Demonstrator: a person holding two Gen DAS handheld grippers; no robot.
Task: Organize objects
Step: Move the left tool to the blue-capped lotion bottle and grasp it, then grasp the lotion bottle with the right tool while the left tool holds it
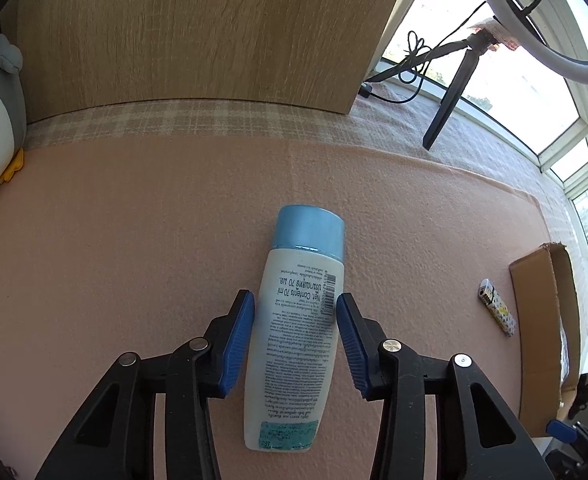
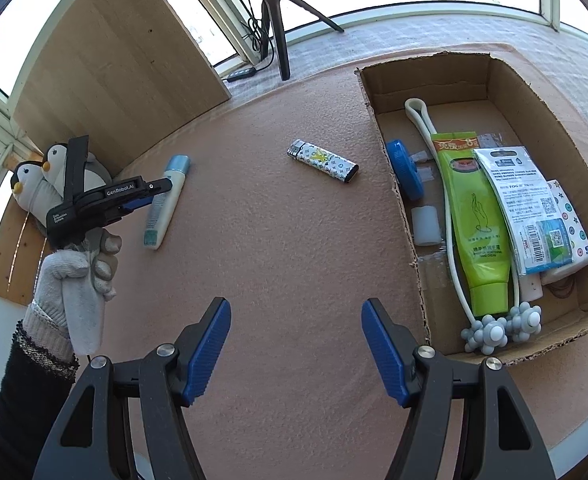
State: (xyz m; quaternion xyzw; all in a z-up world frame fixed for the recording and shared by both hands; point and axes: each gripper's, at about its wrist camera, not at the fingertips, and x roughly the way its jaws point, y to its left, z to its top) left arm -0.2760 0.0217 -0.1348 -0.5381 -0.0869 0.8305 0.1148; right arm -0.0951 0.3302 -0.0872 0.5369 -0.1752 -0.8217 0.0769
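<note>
Blue-padded fingers of the left gripper [image 1: 296, 336] straddled a white lotion bottle [image 1: 294, 332] that lay flat on the pink mat [image 1: 133, 240], its blue cap [image 1: 310, 228] pointing away from the camera. The jaws stood a little wider than the bottle, each pad just beside a flank, with no squeeze visible; whether the pads already touched the plastic could not be told. The right gripper [image 2: 296, 350] hovered wide open over bare mat, holding nothing, near the front corner of the cardboard box [image 2: 394, 184].

That box already held a green hand cream tube [image 2: 474, 216], a carded packet [image 2: 522, 208] and a massage tool [image 2: 494, 330], so the bottle and the patterned lighter [image 2: 322, 165], lying between bottle and box, looked like the 2 items left out.

Trouble seemed likeliest at the grip. The bottle's sides were smooth and curved and it lay slightly askew to the fingers, so closing could twist it or squirt it forward. A hold this low, away from the cap, might let the cap end droop on the lift. Carried toward the box, it could clip the lighter or catch the torn cardboard edge.
</note>
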